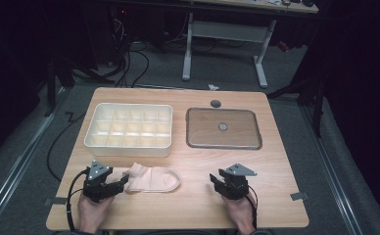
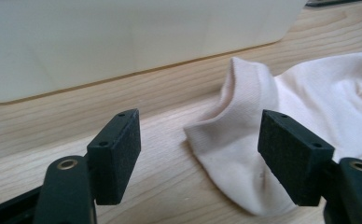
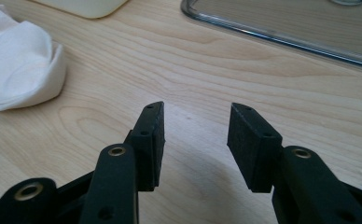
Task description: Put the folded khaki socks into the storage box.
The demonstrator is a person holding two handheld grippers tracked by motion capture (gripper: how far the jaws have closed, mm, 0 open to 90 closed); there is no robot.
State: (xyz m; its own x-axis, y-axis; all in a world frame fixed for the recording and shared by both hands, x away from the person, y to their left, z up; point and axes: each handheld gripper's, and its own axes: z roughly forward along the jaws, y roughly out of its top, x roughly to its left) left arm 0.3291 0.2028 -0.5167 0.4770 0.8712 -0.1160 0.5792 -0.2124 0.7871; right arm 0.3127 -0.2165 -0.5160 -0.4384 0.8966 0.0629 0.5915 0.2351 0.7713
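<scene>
I hold my left gripper (image 1: 122, 183) low at the near left of the table (image 1: 276, 196), jaws spread and empty, the sock's cuff end lying just in front of them. The sock (image 1: 154, 179) rests flat on the wood, just near of the white divided tray (image 1: 129, 145), well left of my right gripper (image 1: 216, 182), whose jaws also stand apart with nothing between them.

I judge the sock light, soft and limp: it will sag and fold when lifted, and there is no risk of breaking it. The ribbed cuff (image 2: 244, 88), where the fabric bunches up off the table, looks like the best place to pinch.

I count one sock, one compartment tray, and one clear lid (image 1: 223, 129) at the far right.
</scene>
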